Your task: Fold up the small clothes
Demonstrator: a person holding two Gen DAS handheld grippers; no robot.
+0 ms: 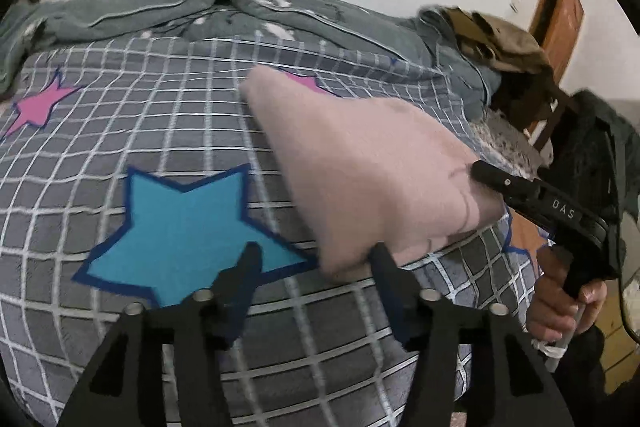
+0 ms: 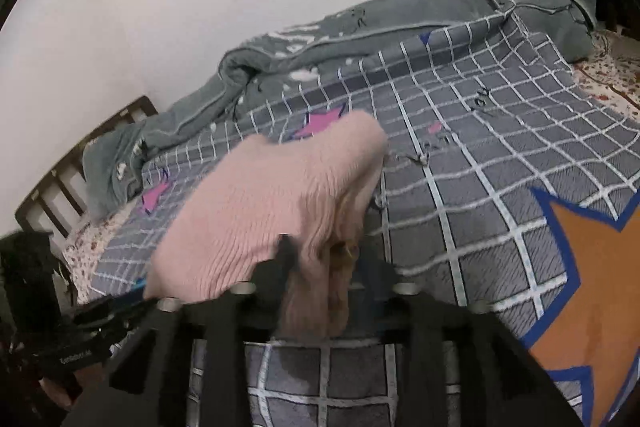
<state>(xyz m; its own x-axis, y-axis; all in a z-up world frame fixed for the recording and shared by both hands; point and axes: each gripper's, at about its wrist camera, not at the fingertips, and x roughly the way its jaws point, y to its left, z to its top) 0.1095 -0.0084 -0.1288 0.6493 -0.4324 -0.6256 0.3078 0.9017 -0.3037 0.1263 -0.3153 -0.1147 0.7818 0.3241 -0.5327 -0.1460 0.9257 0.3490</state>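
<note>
The pink sweater [image 1: 372, 167] hung in the air above the bed [image 1: 160, 131], lifted clear of the grey checked cover [image 2: 460, 155]. The right hand-held gripper [image 2: 320, 255] was closed on a gathered fold of the sweater, with knit fabric bunched between its fingers [image 2: 286, 247]. In the left wrist view this gripper [image 1: 486, 175] entered from the right and pinched the sweater's right edge. The left hand-held gripper [image 1: 316, 259] stood wide open beneath the sweater's lower edge; its right finger [image 1: 384, 263] touched or lay just beside the fabric, and its left finger [image 1: 250, 259] was over the blue star [image 1: 188, 235] on the cover. A grey blanket [image 1: 160, 7] lay bunched along the wall side of the bed, and an orange star [image 2: 592, 267] was visible near the bed's edge
</note>
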